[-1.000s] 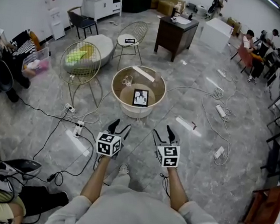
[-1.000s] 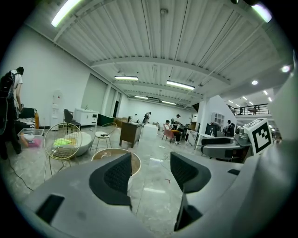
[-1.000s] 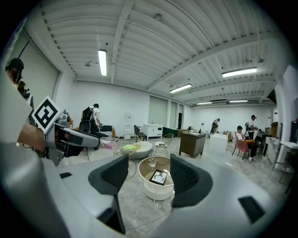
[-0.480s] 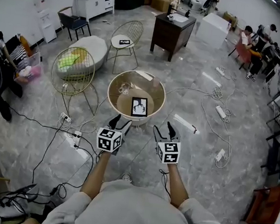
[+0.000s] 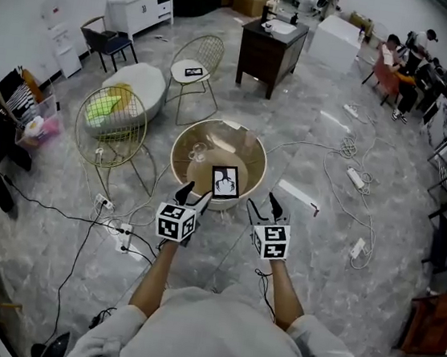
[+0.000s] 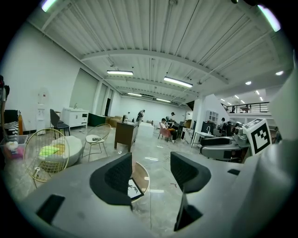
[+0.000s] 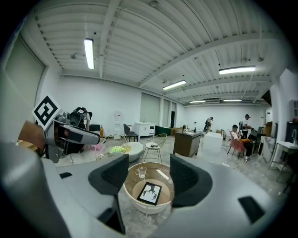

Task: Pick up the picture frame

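The picture frame (image 5: 225, 181), black-edged with a dark drawing on white, lies flat on the glass top of a round bowl-shaped table (image 5: 177, 148). My left gripper (image 5: 193, 197) is open and empty, hovering just short of the table's near rim, left of the frame. My right gripper (image 5: 260, 209) is also open and empty, near the rim to the frame's right. In the right gripper view the frame (image 7: 149, 193) shows between the open jaws, well ahead. In the left gripper view the frame (image 6: 134, 189) peeks out beside the left jaw.
A clear glass (image 5: 200, 148) and a white strip (image 5: 228, 125) also rest on the table. Two wire chairs (image 5: 124, 115) stand to the left and behind, with a dark wooden cabinet (image 5: 272, 46) further back. Cables and power strips (image 5: 120, 227) lie on the floor round the table.
The view has advanced toward the round table; the table and frame now sit just beyond the gripper tips. Both grippers stay open and empty.
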